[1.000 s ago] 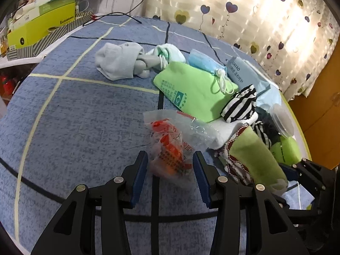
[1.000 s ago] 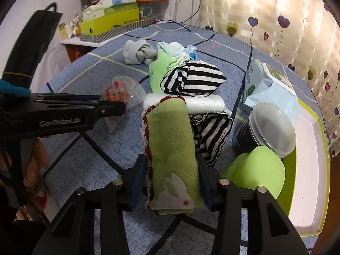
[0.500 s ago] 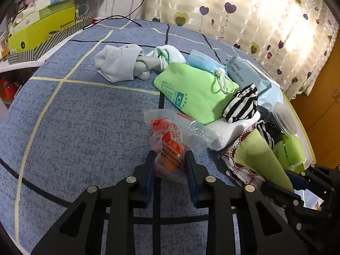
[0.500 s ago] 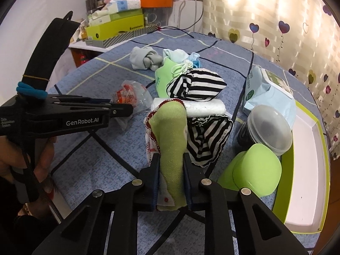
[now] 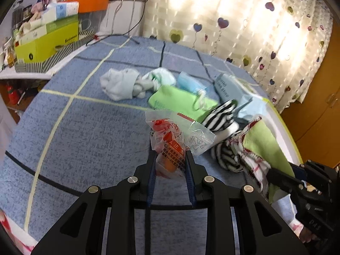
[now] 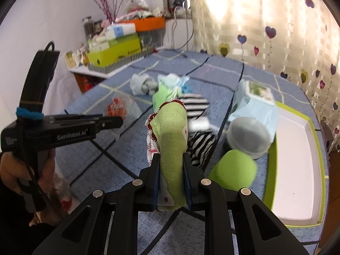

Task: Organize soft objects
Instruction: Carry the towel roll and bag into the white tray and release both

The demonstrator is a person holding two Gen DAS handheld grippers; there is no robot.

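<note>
So the green cloth (image 6: 172, 136) is pinched in the right gripper (image 6: 171, 182), both fingers closed tight on its lower end. It stands up out of the fingers, long axis running straight ahead and upward along them, with the red-stitched edge at the far tip. It looks lifted clear of the pile, though I can't tell if the white part at the bottom brushes anything.

The white tray (image 6: 295, 165) with the lime rim is my landmark here. It sits off to the right of the cloth, past the green lid (image 6: 233, 173) and the clear tub (image 6: 247, 137) that are just beside the tray's near-left rim. If the tray is where the soft stuff goes, the right hand is clearly the nearer one, and the move is a swing to the right with the cloth going in lengthwise.

The left gripper (image 5: 170, 171) is closed on the plastic packet (image 5: 170, 140) with orange print, gripping its near end. That packet is well left of the tray, on the far side of the striped socks (image 6: 200, 146) and the rest of the pile. All of it is on the blue blanket (image 5: 95, 127).
</note>
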